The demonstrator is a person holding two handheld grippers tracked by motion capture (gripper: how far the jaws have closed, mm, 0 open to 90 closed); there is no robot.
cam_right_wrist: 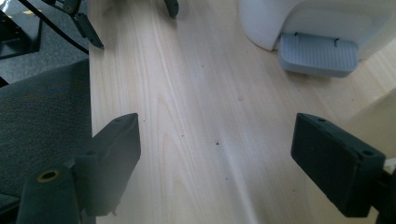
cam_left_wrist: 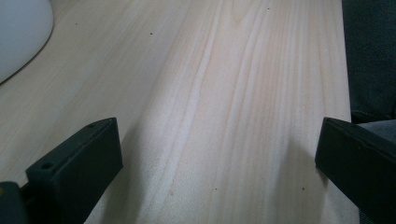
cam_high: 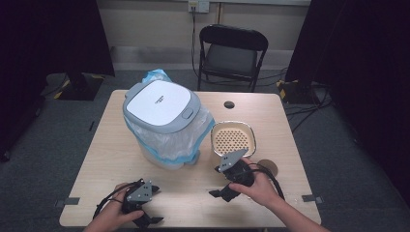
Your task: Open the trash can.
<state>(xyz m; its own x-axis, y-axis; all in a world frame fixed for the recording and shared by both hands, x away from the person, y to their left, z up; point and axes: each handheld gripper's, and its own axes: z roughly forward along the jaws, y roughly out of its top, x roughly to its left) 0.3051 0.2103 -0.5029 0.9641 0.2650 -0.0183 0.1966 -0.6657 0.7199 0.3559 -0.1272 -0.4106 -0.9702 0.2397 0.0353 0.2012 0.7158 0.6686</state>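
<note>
A white pedal bin with a grey lid and a blue-edged plastic liner stands left of centre on the wooden table. To its right sits a metal-rimmed strainer bowl. My left gripper rests near the front left edge, open, with bare wood between its jaws. My right gripper is in front of the strainer, open and holding nothing. In the right gripper view the bin's grey pedal lies ahead to the right, and the left gripper's fingertips show at the top left.
A brown round disc lies just right of my right hand. The table has a cable hole at the back. A black folding chair stands behind the table. The bin's white base shows far left in the left gripper view.
</note>
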